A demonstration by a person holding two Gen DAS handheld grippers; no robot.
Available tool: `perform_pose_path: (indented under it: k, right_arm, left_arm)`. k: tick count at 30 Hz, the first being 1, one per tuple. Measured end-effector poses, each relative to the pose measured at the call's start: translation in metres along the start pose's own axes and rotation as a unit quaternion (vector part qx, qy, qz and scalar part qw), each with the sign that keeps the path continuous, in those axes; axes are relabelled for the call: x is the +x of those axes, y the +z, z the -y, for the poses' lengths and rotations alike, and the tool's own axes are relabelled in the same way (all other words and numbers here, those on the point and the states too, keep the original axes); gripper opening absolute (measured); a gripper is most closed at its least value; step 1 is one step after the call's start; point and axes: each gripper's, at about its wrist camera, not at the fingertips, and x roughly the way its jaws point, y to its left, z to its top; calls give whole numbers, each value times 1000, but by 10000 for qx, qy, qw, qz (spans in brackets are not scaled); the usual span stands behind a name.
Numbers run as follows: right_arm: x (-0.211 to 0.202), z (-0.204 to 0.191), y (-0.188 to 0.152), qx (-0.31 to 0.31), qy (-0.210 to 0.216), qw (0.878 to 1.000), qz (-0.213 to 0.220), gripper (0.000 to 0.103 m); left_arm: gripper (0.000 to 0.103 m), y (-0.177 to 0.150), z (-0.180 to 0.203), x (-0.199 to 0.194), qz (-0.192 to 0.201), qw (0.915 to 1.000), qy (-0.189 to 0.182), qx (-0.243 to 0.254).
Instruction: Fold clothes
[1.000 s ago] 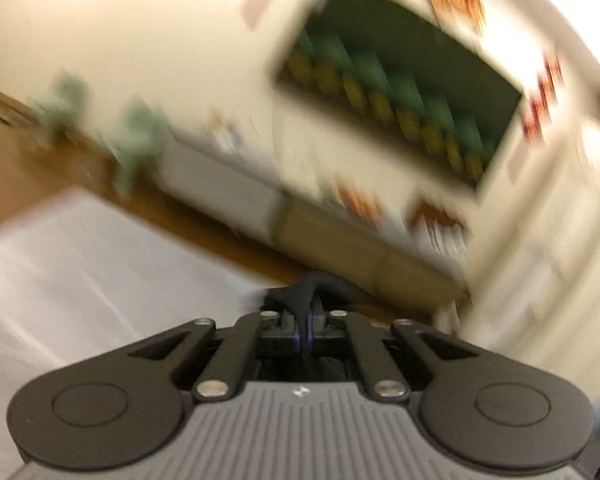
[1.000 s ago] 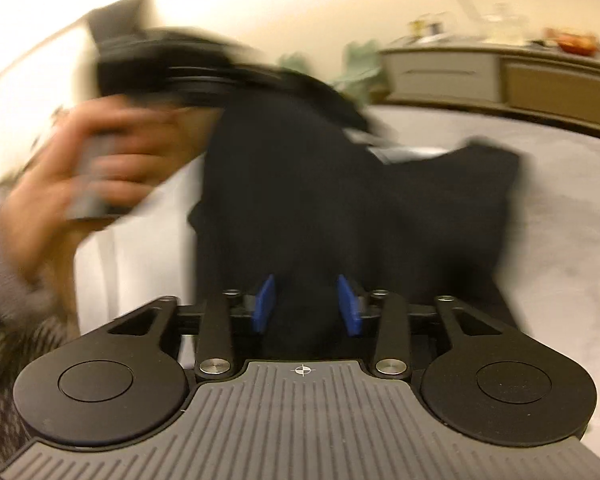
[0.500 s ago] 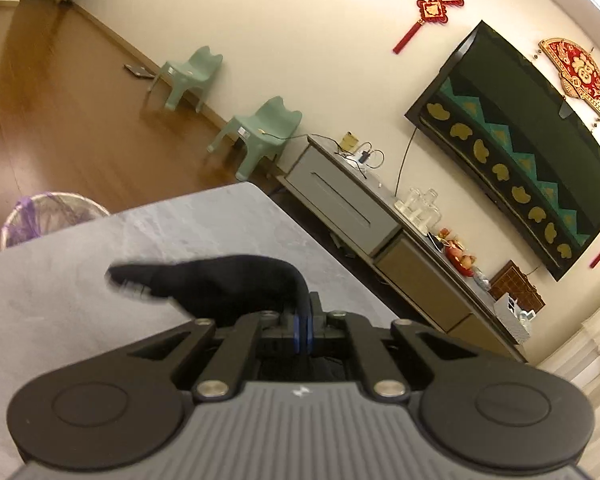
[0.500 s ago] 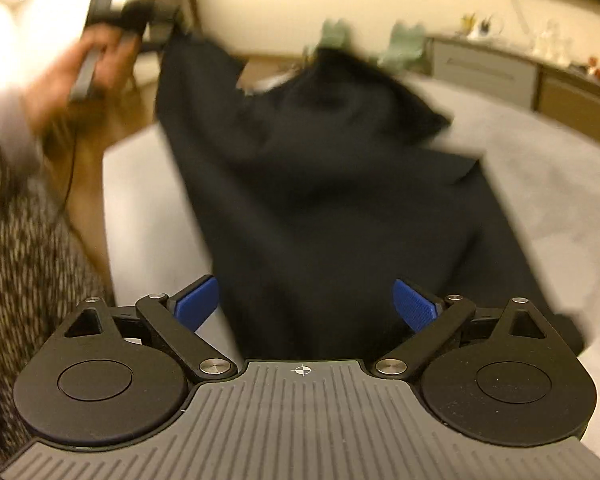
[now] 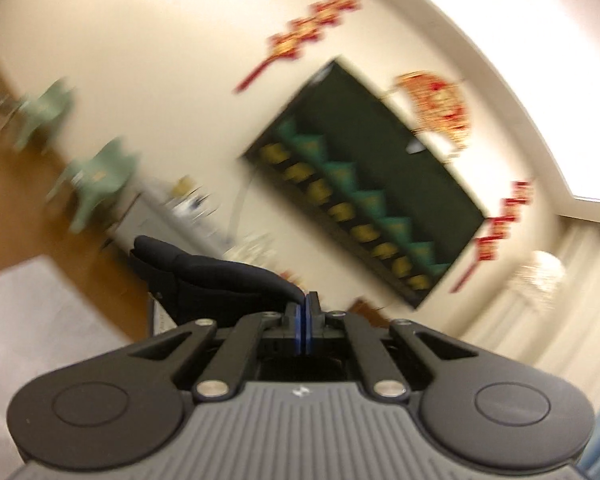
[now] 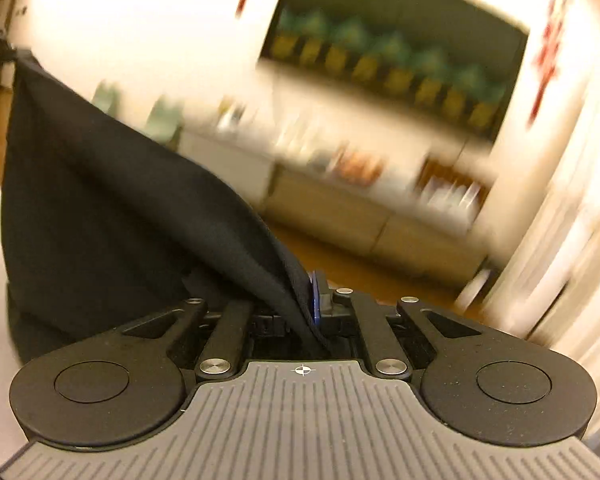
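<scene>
Right wrist view: black garment (image 6: 100,208) hangs left of your right gripper (image 6: 314,300), jaws clamped on its edge. Left gripper (image 5: 305,316) pinches another edge above the table (image 5: 40,320). Keep both level, cloth taut.

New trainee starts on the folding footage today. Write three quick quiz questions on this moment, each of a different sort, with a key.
1. True or false: the right gripper is shut on the black garment.
2. Multiple choice: the left gripper is A) wide open over the table, B) shut on an edge of the black garment, C) holding a hanger.
3. Fill in the blank: in the right wrist view the garment stretches from the gripper up toward the ____ side of the picture.

Key: 1 true. 2 B. 3 left.
</scene>
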Motion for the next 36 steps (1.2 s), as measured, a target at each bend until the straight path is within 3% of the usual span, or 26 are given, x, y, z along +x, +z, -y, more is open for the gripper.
perform_pose_path:
  k: [1, 4, 6, 8, 11, 13, 15, 17, 18, 19, 20, 22, 24, 26, 27, 29, 30, 33, 35, 36]
  right_arm:
    - [-23, 9, 13, -99, -126, 9996, 226, 7]
    - [-71, -1, 0, -318, 9, 9984, 458, 8]
    - [-101, -11, -13, -459, 149, 9972, 567, 7]
    - [-108, -33, -51, -640, 518, 9962, 272, 8]
    - [-83, -83, -138, -686, 1359, 9848, -838, 8]
    - [-74, -100, -169, -692, 1715, 9747, -1254, 8]
    - [-67, -112, -192, -697, 2011, 9644, -1572, 11]
    - [-60, -124, -216, -700, 2303, 9521, -1887, 22]
    - [-57, -130, -227, -701, 2448, 9452, -2043, 30]
    - [-58, -123, -227, -486, 2618, 9427, -2012, 46]
    - [-61, -106, -216, -107, 2804, 9421, -1836, 53]
    - [-64, -73, -196, 640, 3096, 9370, -1485, 66]
    - [-44, -40, -185, 1504, 3167, 9282, -1248, 67]
    - [-17, -10, -181, 2376, 3177, 9116, -1075, 70]
    - [4, -3, -187, 2769, 3064, 9037, -1128, 76]
    - [53, 4, -206, 3523, 2698, 8860, -1344, 77]
    - [75, 2, -213, 3689, 2449, 8836, -1520, 77]
    - [128, -17, -228, 3625, 1707, 8913, -2121, 77]
    - [139, -32, -231, 3362, 1638, 8982, -2311, 77]
    - [142, -38, -231, 3247, 1605, 9019, -2354, 76]
  left_arm:
    - [2, 0, 5, -17, 79, 9999, -133, 59]
    - [2, -8, 6, -73, 135, 9990, -338, 240]
    - [3, -32, -12, -108, -146, 9992, -65, 354]
    - [3, -63, -36, -129, -600, 9958, 464, 505]
    - [4, -126, -87, -142, -1590, 9755, 1435, 500]
    - [4, -161, -118, -137, -2443, 9526, 1794, 278]
    - [8, -177, -131, -137, -2826, 9406, 1876, 174]
    - [17, -169, -119, -143, -2646, 9465, 1789, 458]
    - [32, -164, -111, -146, -2490, 9497, 1775, 672]
    - [40, -156, -100, -149, -2311, 9519, 1785, 923]
    - [51, -150, -88, -150, -2139, 9538, 1755, 1169]
    - [57, -138, -67, -147, -1866, 9560, 1648, 1552]
    - [64, -130, -53, -135, -1689, 9598, 1474, 1691]
    - [72, -125, -45, -95, -1827, 9570, 1349, 1807]
    - [72, -122, -42, -75, -1906, 9552, 1289, 1862]
    - [73, -132, -49, -15, -2304, 9425, 1332, 2024]
    - [74, -140, -52, 17, -2507, 9336, 1399, 2146]
    - [76, -172, -66, 106, -3104, 9043, 1474, 2535]
    - [76, -195, -80, 146, -3244, 8968, 1577, 2560]
    - [76, -204, -88, 165, -3289, 8993, 1549, 2432]
